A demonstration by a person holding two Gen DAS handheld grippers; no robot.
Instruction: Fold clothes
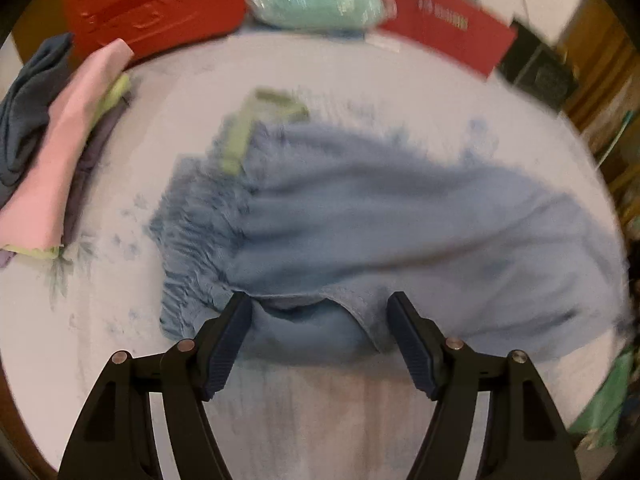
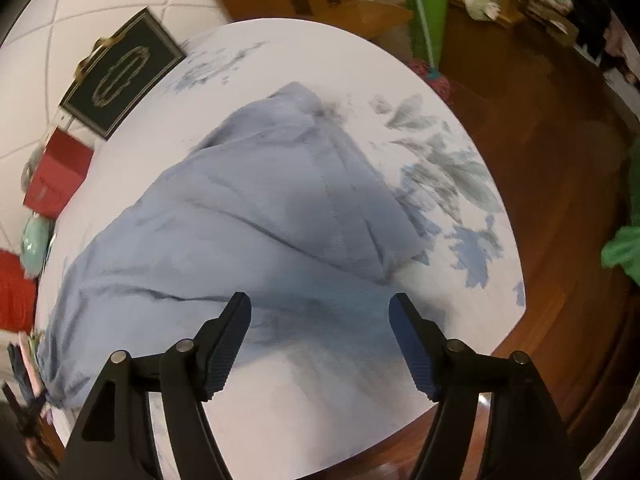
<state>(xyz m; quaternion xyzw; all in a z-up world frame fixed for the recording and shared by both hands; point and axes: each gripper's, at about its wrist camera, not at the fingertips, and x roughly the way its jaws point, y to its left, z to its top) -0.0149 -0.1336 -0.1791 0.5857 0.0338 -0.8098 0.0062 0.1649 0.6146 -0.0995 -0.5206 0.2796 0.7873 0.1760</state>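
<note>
Left wrist view shows your left tool (image 1: 319, 307) spread open above the crumpled blue fabric garment (image 1: 360, 216) on the round white worktop (image 1: 360, 72). Your right tool (image 2: 320, 307) is open too, empty, over the same garment's near edge.

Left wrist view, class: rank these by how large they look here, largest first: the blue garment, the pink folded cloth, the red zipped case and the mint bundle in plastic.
1. blue garment, nearest the camera
2. red zipped case and pink folded cloth: too alike to rank
3. mint bundle, farthest, so unsure
</note>
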